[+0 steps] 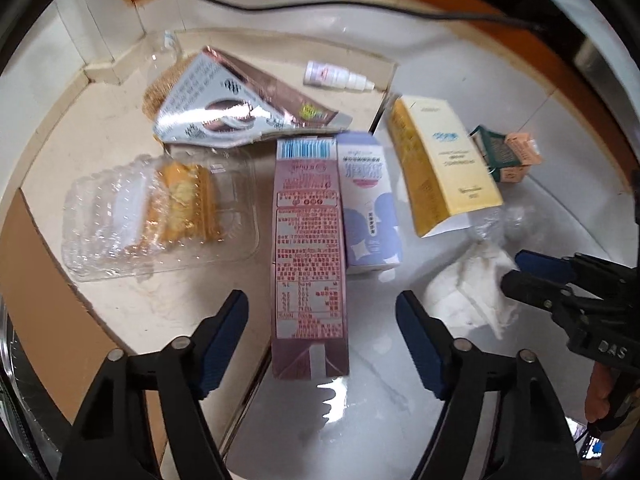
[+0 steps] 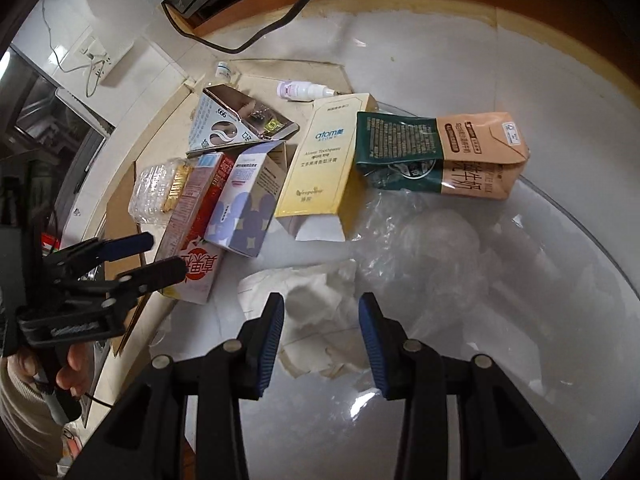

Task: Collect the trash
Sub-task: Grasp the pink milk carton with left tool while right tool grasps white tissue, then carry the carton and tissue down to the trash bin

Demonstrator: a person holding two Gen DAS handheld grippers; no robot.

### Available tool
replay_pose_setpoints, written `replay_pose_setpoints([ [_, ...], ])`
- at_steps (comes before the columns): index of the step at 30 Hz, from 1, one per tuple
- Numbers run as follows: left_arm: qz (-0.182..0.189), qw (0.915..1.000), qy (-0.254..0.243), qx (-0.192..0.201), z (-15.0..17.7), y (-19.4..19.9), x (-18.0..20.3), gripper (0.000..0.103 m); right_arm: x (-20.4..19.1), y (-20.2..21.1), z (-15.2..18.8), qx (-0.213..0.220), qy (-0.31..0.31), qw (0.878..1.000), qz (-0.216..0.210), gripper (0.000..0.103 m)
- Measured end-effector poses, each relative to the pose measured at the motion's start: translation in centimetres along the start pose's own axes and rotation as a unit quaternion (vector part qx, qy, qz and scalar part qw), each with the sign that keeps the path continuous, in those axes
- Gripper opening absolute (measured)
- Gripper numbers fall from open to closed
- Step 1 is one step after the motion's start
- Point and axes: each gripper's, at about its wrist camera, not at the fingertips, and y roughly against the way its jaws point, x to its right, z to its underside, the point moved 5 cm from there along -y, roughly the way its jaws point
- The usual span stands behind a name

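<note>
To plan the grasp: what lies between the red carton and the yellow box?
A purple box lies between red carton and yellow box; left wrist view.

The left gripper (image 1: 322, 334) fills the lower part of the left wrist view, its blue-padded jaws standing wide apart and pressing on nothing. The right gripper (image 2: 322, 338) sits low in the right wrist view, jaws narrower but parted, with nothing clamped. At the lower left of that view, a hand (image 2: 74, 372) seems to grip the left gripper's handle, below it a pale sleeve (image 2: 20, 420).
</note>
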Motion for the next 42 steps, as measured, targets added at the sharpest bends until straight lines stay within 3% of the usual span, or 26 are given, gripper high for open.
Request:
replay_pose_setpoints([
  [3,0.002,0.9999,0.005,-0.012,-0.1,-1.1,-0.1,0.066,0.1,-0.8,0.2,-0.015,0.015,1.0,0.0,0.045],
  [9,0.003,0.9997,0.011,-0.023,0.2,-2.3,-0.2,0.038,-0.1,-1.6,0.5,-0.029,0.022,0.999,-0.018,0.045],
  [11,0.004,0.9997,0.013,-0.021,0.2,-2.4,-0.3,0.036,-0.4,-1.7,0.5,-0.031,0.029,0.999,-0.016,0.043],
  [16,0.018,0.9994,0.027,-0.014,1.1,-2.2,-0.8,0.035,-1.4,-1.4,1.0,-0.026,0.046,0.999,-0.003,0.024],
  [19,0.02,0.9993,0.031,-0.005,1.8,-1.4,-0.9,0.035,-2.4,-0.8,1.4,-0.013,0.057,0.998,0.002,0.021],
  [25,0.041,0.998,0.044,0.018,4.1,1.9,-1.5,0.035,-5.2,2.0,2.8,0.024,0.068,0.997,0.008,0.02],
  [34,0.067,0.9951,0.001,0.073,9.0,11.4,-2.0,0.035,-10.4,8.0,6.4,0.086,0.055,0.995,0.018,0.02],
  [42,0.093,0.9889,-0.027,0.112,16.0,18.0,-1.3,0.035,-15.7,11.9,11.7,0.126,0.051,0.99,0.036,0.02],
])
